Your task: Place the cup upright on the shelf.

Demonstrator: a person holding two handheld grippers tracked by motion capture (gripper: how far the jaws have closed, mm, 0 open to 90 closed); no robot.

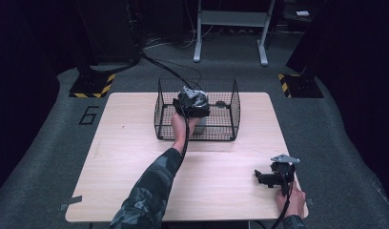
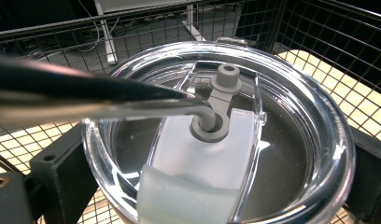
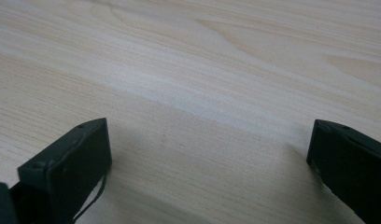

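Basket (image 1: 233,102) walls ring the left tool (image 1: 192,102) grasping the tumbler (image 2: 314,140); right tool (image 1: 273,175) released.

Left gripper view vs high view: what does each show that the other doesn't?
Left gripper view alone: a clear lid on a cup, with a metal straw passing through its grey plug, and black jaws standing on either side of the cup. High view alone: the whole wooden table, the right hand-held gripper near its right front corner, and the person's sleeve. Both: the black wire basket that the left hand-held gripper reaches into.
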